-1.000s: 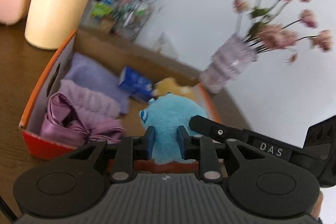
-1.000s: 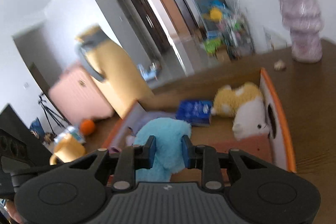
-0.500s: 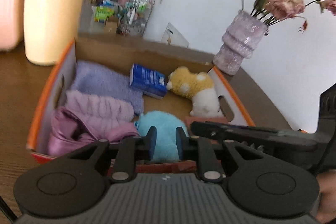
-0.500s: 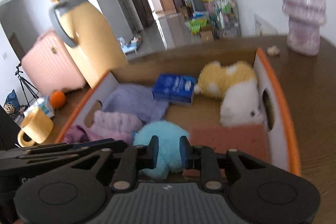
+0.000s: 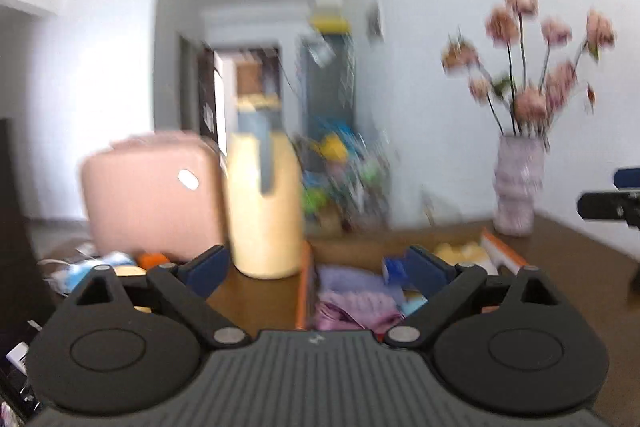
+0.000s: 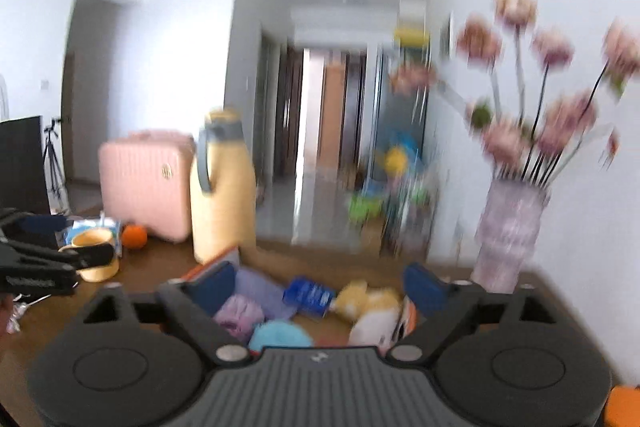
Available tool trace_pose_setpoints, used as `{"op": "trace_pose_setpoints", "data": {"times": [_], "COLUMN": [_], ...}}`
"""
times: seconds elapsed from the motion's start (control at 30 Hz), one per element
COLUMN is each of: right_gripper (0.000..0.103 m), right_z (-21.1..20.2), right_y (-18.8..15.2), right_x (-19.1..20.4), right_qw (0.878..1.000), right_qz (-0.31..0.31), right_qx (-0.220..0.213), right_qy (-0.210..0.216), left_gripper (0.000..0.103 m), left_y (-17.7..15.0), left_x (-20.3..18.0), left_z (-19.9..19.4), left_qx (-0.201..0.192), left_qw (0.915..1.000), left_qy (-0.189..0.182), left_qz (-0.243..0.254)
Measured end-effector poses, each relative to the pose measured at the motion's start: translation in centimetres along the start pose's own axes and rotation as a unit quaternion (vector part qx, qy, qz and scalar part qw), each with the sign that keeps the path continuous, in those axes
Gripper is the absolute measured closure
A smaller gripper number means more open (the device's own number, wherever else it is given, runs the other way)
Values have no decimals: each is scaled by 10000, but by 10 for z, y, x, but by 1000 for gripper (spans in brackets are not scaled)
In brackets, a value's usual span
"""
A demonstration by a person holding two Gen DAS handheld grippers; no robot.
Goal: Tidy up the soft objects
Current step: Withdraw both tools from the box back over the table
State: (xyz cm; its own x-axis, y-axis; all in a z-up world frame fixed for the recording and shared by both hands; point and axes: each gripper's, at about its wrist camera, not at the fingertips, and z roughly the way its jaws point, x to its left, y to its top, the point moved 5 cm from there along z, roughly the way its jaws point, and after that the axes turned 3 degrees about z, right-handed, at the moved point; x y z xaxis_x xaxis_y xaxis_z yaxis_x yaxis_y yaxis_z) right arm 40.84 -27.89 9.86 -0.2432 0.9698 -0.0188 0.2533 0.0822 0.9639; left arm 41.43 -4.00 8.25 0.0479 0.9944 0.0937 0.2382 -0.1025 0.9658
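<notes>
Both grippers – left gripper (image 5: 316, 269) and right gripper (image 6: 316, 285) – have just been opening and hold nothing. The blue plush (image 6: 280, 335) lies inside the orange box (image 6: 208, 267), beside the purple towels (image 6: 240, 309). Sorting looks nearly finished.

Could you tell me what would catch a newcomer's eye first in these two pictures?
Probably the orange-edged cardboard box in the middle of the brown table, packed with a light blue plush toy, a yellow and white plush and purple cloths. Behind its left corner stands a tall yellow flask; a vase of pink flowers stands at the right.
</notes>
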Motion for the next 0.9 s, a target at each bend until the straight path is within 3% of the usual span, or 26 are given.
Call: {"op": "trace_pose_setpoints", "data": {"times": [0.07, 0.5, 0.7, 0.9], "right_gripper": [10, 12, 12, 12], "right_z": [-14, -64, -115, -163], "right_y": [-9, -28, -81, -144], "right_x": [6, 24, 44, 60], "right_qw": [9999, 9991, 9994, 9977], "right_qz": [-80, 269, 309, 536], "right_qx": [-103, -296, -174, 327], "right_qy": [-73, -115, 4, 248], "left_gripper": [4, 1, 0, 0], "left_y": [-10, -21, -65, -122], "left_x": [0, 7, 5, -3], "left_z": [-22, -84, -142, -190], "left_qx": [-246, -363, -293, 250], "left_qw": [9996, 9993, 9991, 9988], "left_qy": [105, -30, -240, -392], "left_qz": [51, -119, -178, -141]}}
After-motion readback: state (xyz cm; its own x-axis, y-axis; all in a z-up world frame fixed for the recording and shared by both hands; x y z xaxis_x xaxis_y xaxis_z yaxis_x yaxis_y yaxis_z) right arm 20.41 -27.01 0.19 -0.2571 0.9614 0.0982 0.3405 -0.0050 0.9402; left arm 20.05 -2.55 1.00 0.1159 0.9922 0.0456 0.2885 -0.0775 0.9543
